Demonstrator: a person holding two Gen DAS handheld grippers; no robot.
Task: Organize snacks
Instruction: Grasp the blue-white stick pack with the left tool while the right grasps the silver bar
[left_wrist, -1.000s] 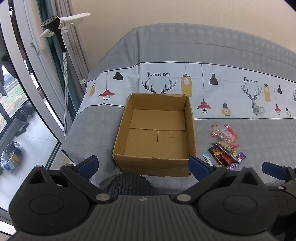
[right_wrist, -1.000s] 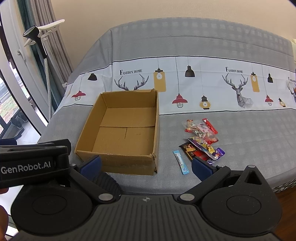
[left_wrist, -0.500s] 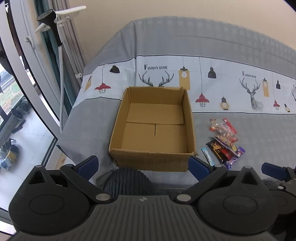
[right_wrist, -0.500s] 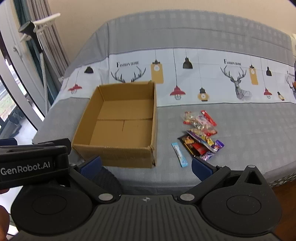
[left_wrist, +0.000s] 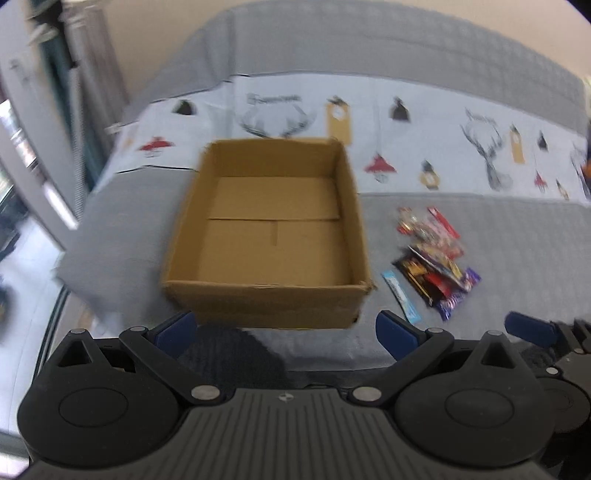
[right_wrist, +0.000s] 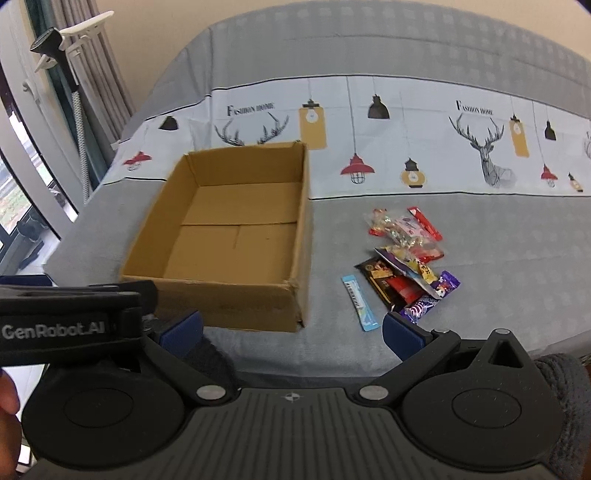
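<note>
Here the cardboard box (right_wrist: 236, 236) sits open-topped on the grey patterned cloth (right_wrist: 406, 110), and every other thing lies in relation to it. The pile of snack packets (right_wrist: 406, 258) rests on the cloth to the right of the box, apart from its wall, with a light-blue stick packet (right_wrist: 360, 302) lying alone between the pile and the box's near right corner. Inside the box only its brown floor flaps show. The left gripper (left_wrist: 286, 328) hangs in front of the box's near wall, fingers spread wide and holding nothing. The right gripper (right_wrist: 291, 330) hangs before the box's near right corner, likewise spread and empty, its right fingertip (right_wrist: 400, 332) close to the nearest packets.
</note>
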